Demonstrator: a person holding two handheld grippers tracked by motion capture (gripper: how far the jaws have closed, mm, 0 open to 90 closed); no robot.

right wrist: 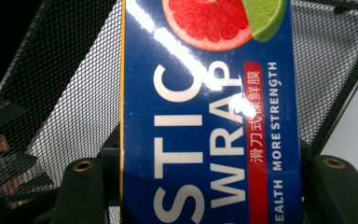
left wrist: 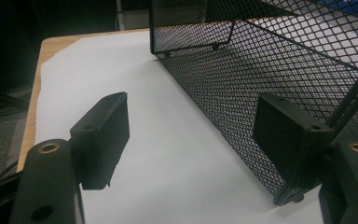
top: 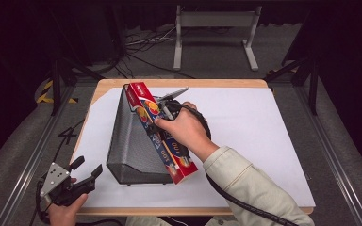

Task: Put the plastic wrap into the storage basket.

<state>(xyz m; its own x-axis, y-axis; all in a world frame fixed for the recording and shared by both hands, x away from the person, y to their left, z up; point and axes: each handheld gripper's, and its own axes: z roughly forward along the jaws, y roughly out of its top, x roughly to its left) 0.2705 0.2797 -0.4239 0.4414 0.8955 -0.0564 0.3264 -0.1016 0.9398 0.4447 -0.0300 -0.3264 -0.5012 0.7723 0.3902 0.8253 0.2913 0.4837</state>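
Note:
A long blue and red plastic wrap box lies slanted along the right rim of a black mesh basket. My right gripper is shut on the box near its middle, with a hand over it. In the right gripper view the box runs up between both jaws, and the basket mesh lies behind it. My left gripper stands open at the table's front left corner, apart from the basket. Its two pads have nothing between them, and the basket wall is just beyond the right one.
A white sheet covers most of the wooden table, with bare room right of the basket. On the floor behind are a grey metal stand and cables. Metal rails run along both sides of the table.

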